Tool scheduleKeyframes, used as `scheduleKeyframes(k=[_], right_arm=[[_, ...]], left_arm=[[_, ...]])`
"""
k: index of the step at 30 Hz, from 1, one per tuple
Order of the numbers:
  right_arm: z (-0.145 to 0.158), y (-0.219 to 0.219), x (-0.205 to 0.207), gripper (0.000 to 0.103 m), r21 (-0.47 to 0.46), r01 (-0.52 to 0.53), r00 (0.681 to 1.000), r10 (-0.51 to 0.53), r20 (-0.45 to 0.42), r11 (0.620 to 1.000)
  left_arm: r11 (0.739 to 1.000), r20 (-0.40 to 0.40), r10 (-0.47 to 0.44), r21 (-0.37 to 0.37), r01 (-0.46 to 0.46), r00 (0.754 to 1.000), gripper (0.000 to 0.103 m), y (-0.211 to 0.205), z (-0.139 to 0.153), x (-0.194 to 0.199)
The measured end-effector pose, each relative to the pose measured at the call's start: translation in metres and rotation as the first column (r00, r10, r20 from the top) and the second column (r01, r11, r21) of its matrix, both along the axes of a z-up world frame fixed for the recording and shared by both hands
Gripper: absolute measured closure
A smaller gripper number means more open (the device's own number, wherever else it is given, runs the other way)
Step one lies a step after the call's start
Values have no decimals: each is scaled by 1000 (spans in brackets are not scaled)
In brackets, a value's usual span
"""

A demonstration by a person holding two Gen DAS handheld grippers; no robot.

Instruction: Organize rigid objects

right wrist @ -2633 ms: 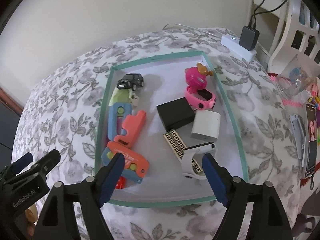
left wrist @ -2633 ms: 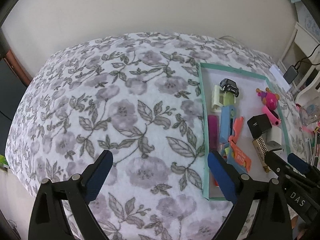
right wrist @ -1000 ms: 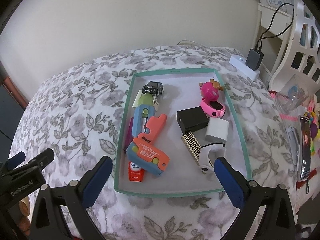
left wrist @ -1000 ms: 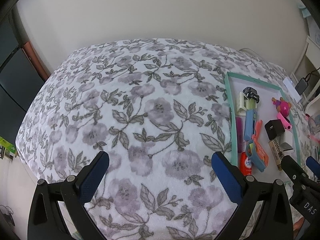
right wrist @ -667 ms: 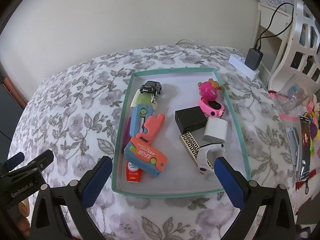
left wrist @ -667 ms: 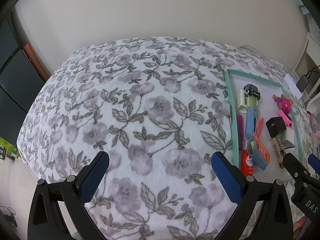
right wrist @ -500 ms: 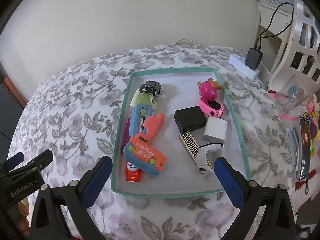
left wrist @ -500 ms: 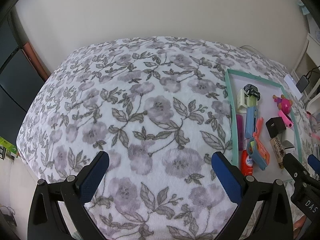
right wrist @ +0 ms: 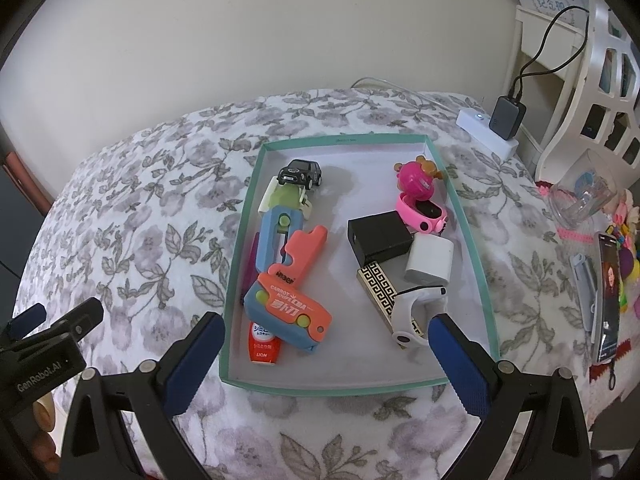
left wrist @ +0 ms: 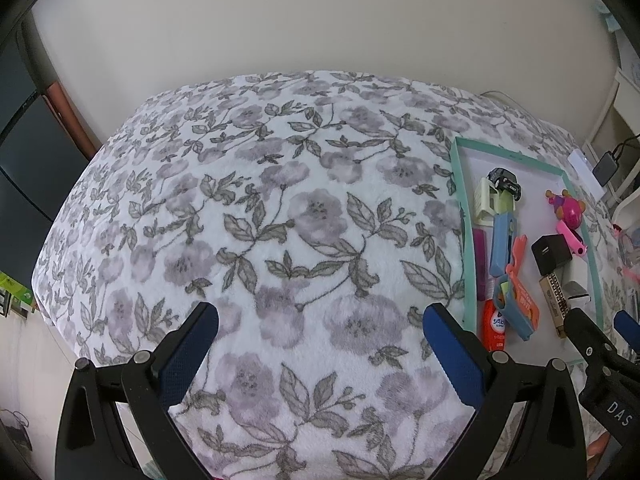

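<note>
A: The floral blanket [left wrist: 280, 220] lies bare under the left gripper [left wrist: 320, 320], jaws spread and empty.

B: The right gripper [right wrist: 326, 344], also spread, has pulled back from the teal tray [right wrist: 478, 280]; toy car [right wrist: 301, 173] and carrot knife [right wrist: 289, 304] sit inside, so sorting looks finished.

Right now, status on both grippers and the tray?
Left gripper open, empty, over floral blanket. Right gripper open, empty, at tray near edge. Toys all in tray. Nothing blocking.

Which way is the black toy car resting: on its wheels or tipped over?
On its wheels: the black toy car shows roof and windscreen uppermost, at the tray's far end.
</note>
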State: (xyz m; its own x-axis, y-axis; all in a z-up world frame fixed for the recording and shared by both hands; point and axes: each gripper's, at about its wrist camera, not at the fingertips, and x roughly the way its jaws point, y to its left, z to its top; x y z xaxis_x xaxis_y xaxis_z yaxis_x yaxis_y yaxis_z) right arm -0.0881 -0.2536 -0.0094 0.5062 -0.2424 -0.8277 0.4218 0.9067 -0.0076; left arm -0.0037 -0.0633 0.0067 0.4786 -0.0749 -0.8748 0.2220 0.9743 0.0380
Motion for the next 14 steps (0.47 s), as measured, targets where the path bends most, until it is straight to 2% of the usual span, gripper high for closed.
scheduleKeyframes(k=[14], right_arm=[[-1, 0, 0, 0, -1, -3, 1000, 3, -3, 1000]], left_arm=[[1000, 10, 11, -15, -11, 1000, 1, 1, 3, -1]])
